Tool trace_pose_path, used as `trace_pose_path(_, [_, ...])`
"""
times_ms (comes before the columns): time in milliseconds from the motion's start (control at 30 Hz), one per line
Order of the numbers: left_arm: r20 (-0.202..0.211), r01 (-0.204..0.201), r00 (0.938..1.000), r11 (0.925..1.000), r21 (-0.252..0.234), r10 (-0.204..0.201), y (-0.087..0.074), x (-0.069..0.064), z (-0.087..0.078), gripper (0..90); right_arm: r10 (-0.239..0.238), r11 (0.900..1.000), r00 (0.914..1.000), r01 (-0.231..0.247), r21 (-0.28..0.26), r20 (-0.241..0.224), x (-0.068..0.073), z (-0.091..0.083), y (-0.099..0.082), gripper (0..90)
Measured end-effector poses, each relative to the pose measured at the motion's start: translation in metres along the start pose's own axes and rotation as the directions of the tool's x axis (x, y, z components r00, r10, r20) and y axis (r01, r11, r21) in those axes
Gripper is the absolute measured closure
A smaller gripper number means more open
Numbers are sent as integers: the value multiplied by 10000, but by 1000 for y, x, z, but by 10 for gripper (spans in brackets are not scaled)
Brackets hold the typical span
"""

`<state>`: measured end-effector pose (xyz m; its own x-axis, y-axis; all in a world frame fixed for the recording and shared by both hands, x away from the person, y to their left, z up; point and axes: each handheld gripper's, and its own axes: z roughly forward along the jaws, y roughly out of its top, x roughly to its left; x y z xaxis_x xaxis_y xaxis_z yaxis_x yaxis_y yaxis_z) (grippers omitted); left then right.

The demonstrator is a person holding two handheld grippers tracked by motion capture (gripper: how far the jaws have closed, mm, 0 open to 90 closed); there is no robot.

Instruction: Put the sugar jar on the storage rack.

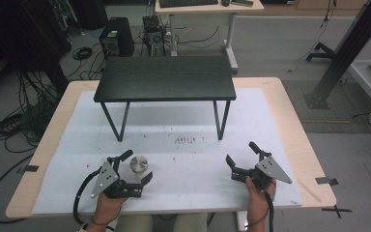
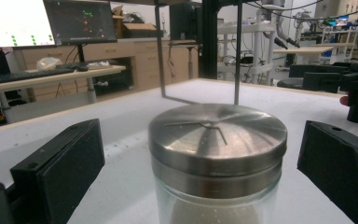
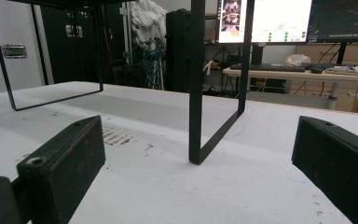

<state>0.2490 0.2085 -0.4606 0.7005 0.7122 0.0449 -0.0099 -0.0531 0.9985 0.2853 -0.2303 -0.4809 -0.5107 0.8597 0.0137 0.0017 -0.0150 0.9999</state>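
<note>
Left tongs (image 1: 136, 168) gape around the jar (image 1: 138, 163), not touching it; it stands upright, lid up. Right tongs (image 1: 240, 153) gape, empty.

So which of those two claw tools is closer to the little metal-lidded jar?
The left. The left gripper has its open jaws on either side of the jar, not touching it. The right gripper sits far across the white mat, also open.

Jar (image 1: 138, 164) on the table (image 1: 280, 111), left front, before the small raised shelf (image 1: 164, 78).
</note>
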Motion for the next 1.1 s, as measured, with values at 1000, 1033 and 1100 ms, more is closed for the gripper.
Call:
trace_pose_path(1000, [-107,555,9984,9978,-371,-559,-3,4,-3,2,-5,10000,10000,5,44,20,0,0,0,25])
trace_pose_path(1033, [-111,562,9983,9977,-375,-567,-3,4,-3,2,2,10000,10000,-2,54,23,0,0,0,25])
trace_pose_path(1100, [-107,564,9983,9977,-375,-568,-3,4,-3,2,17,10000,10000,-17,60,26,0,0,0,25])
